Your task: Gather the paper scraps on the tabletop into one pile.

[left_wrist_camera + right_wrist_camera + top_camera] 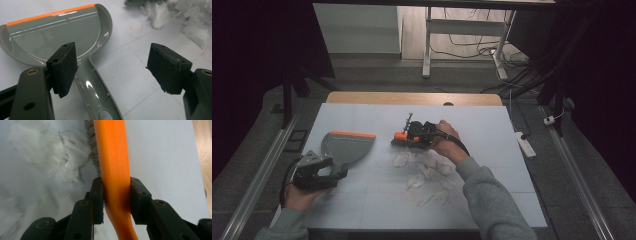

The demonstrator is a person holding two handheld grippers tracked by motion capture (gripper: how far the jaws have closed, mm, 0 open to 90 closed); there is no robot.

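Observation:
A grey dustpan (346, 146) with an orange front lip lies flat on the white table, left of centre. My left gripper (332, 173) hovers open over the dustpan's handle (93, 94), jaws either side of it and apart from it. My right gripper (408, 134) is shut on the orange brush (115, 167), its grey bristles (93, 142) down at the edge of a pile of white paper scraps (424, 170). In the left gripper view the dustpan's orange lip (50, 14) points away and scraps (175, 17) lie at the top right.
The white table sheet (492, 130) ends at a wooden strip (412, 98) at the back. Beyond it stand a desk frame (428, 45) and floor cables. A power strip (526, 142) lies off the right edge. Metal rails run along both sides.

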